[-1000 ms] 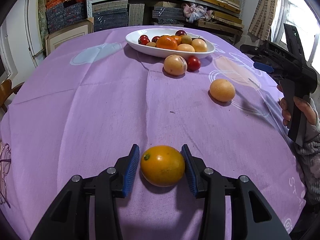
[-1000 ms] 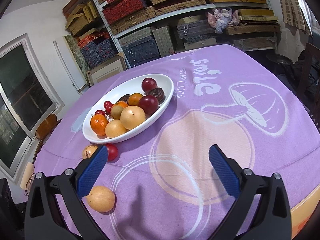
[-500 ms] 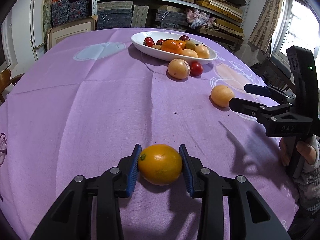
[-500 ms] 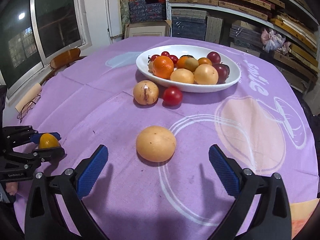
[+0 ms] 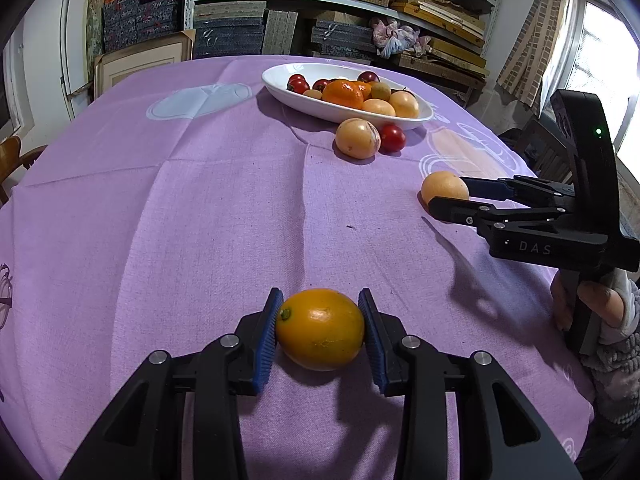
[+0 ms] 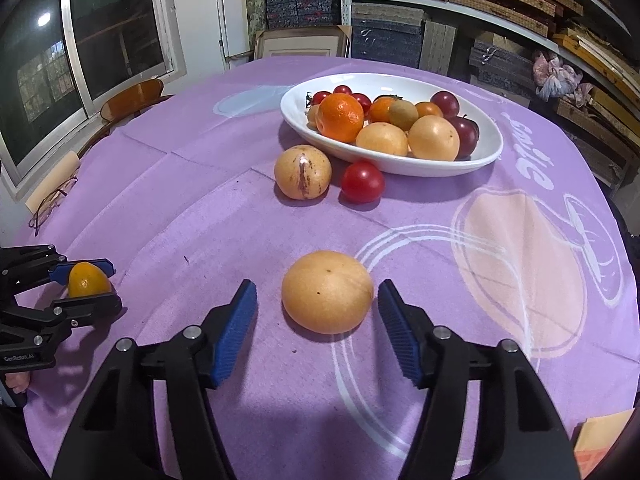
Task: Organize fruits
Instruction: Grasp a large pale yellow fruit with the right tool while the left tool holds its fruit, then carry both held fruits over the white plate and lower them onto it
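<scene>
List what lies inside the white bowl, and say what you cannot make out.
The white bowl holds a big orange, two pale yellow fruits, dark plums and small red tomatoes. Anything beneath this pile is hidden.

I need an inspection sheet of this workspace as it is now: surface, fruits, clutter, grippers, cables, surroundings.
Surface: purple tablecloth, creased, with printed shapes and lettering.
Job's things: white bowl holding mixed fruits; striped pale fruit and red tomato on the cloth beside it; pale round fruit; orange fruit.
Clutter: eyeglasses and a pale roll at the table edge.
Grippers: left gripper shut on the orange fruit; right gripper open, pads either side of the pale round fruit.
Cables: nothing seen.
Surroundings: stacked shelves, window, wooden chair.
</scene>
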The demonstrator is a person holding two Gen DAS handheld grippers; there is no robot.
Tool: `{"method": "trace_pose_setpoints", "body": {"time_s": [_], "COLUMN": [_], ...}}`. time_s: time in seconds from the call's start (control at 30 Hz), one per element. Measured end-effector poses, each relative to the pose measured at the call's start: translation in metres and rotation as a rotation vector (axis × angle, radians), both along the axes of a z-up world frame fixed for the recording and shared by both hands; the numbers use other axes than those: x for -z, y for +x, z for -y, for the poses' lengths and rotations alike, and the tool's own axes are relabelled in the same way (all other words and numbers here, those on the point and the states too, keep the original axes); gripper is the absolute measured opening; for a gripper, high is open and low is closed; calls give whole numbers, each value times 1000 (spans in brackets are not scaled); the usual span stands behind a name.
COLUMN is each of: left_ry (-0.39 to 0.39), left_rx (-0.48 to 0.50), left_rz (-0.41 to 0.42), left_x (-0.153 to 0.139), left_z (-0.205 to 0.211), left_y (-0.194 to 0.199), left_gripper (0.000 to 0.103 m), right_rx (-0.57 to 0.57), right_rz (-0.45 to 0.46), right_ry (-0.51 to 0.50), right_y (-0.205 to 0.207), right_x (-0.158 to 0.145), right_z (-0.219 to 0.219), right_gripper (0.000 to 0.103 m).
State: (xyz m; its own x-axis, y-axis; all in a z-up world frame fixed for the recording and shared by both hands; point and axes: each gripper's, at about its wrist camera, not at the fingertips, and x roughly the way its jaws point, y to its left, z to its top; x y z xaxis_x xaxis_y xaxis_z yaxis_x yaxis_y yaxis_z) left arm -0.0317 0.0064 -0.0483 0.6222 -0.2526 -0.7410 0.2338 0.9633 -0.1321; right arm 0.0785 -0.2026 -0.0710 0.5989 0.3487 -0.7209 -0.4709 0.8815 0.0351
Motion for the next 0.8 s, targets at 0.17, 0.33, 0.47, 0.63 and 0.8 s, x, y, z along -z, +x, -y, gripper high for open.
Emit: {"method": "trace_pose_setpoints", "body": {"time_s": [0.17,0.33,0.47,0.63,0.8], "left_ry": [-1,1,-16,5,71], "left_rx": [0,-1,6,-5,5], "left_rz": [0,1,-22,-18,60], "left_x": [0,0,-1,-18,-55], "left_z": [0,1,-2,-10,-8], "left_y": [0,0,2,18,54], "left_gripper": [39,39,39,39,39], "right_rx": [3,-2,2,10,38], "right_rz": [-24,-29,-37,-19,23], "right_ry": [18,40,69,98,94], "right_y": [5,6,6,5,20], "right_x": [1,1,-2,-18,-44], "right_z": [3,7,14,26,39], "right_gripper": [48,47,47,47,47]}}
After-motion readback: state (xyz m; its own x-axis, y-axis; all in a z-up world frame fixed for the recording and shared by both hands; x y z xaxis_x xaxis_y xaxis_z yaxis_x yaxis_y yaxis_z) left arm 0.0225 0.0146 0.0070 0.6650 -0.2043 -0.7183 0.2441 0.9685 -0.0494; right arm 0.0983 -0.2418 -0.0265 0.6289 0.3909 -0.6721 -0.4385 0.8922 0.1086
